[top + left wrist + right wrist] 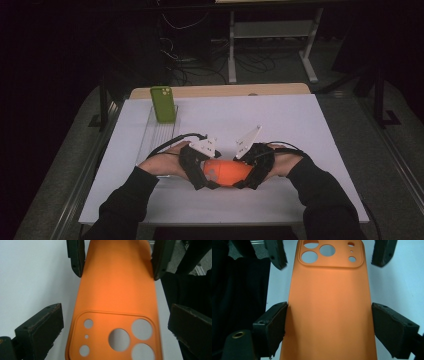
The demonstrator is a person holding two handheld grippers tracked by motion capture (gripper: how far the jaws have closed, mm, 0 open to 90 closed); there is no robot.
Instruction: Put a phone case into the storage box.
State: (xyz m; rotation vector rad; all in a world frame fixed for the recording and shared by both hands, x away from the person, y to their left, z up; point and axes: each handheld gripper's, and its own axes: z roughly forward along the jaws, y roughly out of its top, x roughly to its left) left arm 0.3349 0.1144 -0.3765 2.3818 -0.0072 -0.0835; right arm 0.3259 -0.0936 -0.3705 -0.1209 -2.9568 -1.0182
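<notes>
Orange phone case (227,173) hangs over the white table (280,130), right tongs (329,327) gripping it, left tongs (115,325) wide around it, dark room beyond.

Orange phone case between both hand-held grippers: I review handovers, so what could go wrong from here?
The orange phone case touches the right hand-held gripper pads only along its thin edges, so it could slip or bow. The left hand-held gripper jaws stand clear of it, so it may drop onto the table.

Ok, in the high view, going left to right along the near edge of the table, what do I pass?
Left sleeve → left hand → left gripper → orange case → right gripper → right sleeve.
</notes>
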